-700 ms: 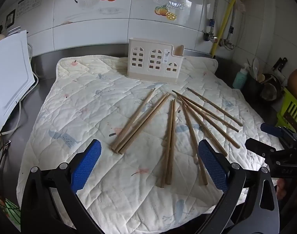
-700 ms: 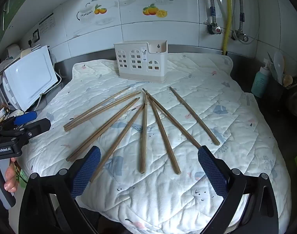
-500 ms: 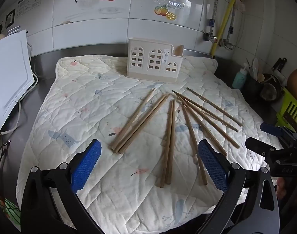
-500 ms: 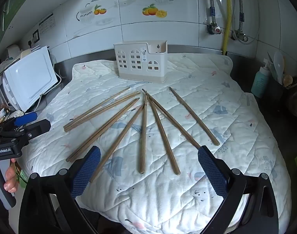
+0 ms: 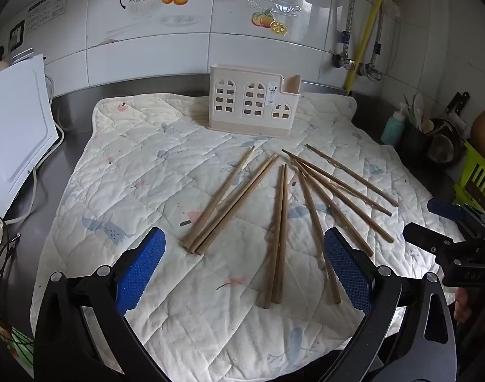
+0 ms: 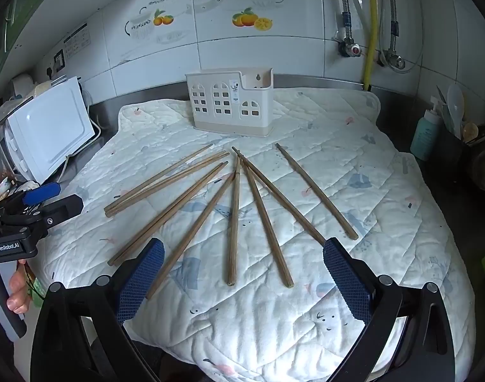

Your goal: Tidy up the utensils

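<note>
Tiled kitchen counter, quilted mat (image 5: 121, 172): nothing has shifted. My left gripper (image 5: 242, 270) and right gripper (image 6: 242, 273) hover spread wide, empty; chopsticks (image 6: 233, 216) fan ahead, holder (image 6: 229, 102) beyond, unfilled.

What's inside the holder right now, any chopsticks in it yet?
Through the holder's window cutouts and open right section, nothing shows. All the chopsticks in view lie fanned on the quilt. The tall compartments' floors are hidden by the walls.
</note>
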The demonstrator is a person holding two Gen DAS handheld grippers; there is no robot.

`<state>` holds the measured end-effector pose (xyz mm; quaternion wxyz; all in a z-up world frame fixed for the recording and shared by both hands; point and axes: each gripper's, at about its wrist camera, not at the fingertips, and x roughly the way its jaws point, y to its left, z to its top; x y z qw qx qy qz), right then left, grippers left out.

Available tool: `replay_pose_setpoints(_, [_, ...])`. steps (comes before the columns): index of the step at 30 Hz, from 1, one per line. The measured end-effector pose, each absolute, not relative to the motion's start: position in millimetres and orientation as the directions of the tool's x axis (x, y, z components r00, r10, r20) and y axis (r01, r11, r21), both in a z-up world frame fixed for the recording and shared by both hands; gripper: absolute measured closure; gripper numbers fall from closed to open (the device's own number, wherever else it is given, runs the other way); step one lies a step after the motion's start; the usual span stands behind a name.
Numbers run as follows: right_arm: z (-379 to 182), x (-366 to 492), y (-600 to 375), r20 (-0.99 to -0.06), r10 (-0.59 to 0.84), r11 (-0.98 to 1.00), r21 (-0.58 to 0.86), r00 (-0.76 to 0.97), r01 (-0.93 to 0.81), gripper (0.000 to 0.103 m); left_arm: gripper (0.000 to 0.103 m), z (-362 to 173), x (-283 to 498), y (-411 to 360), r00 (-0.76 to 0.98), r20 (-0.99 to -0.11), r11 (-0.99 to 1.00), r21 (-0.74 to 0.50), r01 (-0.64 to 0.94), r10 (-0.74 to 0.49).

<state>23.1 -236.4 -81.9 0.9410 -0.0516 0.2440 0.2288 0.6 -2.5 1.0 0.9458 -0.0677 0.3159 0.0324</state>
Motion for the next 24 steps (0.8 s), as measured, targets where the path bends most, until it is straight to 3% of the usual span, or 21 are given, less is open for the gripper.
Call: replay_pose_setpoints(24, [-83.7,25.2,-236.4,-0.484,0.411,0.887,0.015,0.773,-0.462,0.006,0.005,-2.0,3.0,0.6,0.796,-0.604,0.989,-0.088,-0.119,0.042])
